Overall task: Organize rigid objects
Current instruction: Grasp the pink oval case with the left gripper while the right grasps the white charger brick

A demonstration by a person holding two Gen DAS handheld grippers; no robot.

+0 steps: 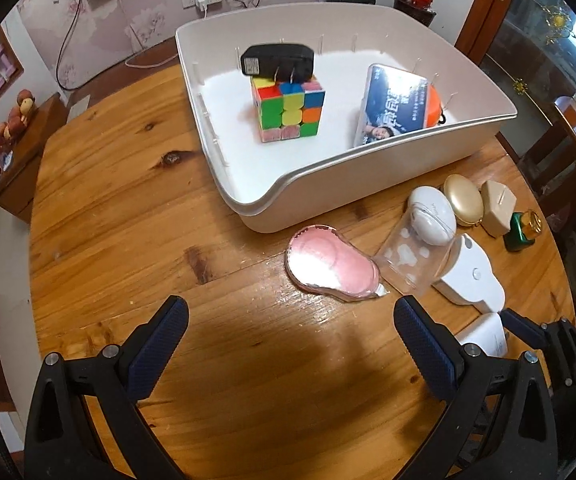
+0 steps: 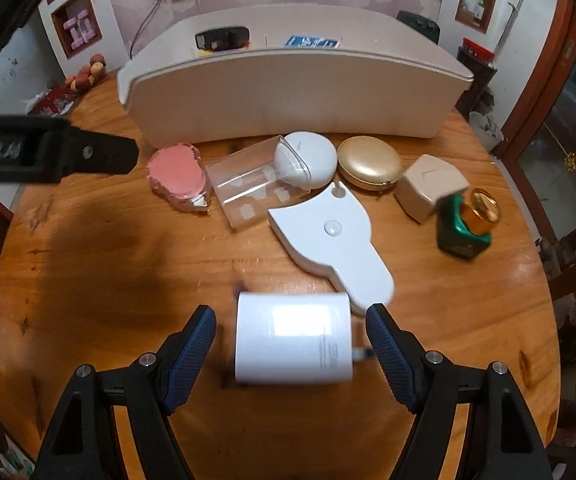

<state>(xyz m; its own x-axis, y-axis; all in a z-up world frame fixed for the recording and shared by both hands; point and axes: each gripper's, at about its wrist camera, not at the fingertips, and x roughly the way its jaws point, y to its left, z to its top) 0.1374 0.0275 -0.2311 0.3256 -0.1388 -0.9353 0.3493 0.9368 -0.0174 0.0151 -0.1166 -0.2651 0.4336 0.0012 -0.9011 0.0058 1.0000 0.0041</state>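
Note:
A white bin point(image 1: 368, 168) point(image 2: 288, 92) stands on the round wooden table; it holds a colour cube point(image 1: 288, 110) with a black adapter point(image 1: 277, 60) on top, and a blue-covered case point(image 1: 396, 106) leaning on an orange thing point(image 1: 437, 104). My left gripper point(image 1: 290, 314) is open and empty above the table, near a pink compact point(image 1: 332, 264). My right gripper point(image 2: 290, 330) is open, its fingers either side of a white charger block point(image 2: 293, 338) point(image 1: 486, 334), apart from it.
Loose on the table in front of the bin: a clear plastic box point(image 2: 248, 188), a white oval case point(image 2: 308, 158), a gold compact point(image 2: 368, 162), a beige box point(image 2: 430, 186), a green bottle with gold cap point(image 2: 468, 222), a flat white device point(image 2: 332, 240).

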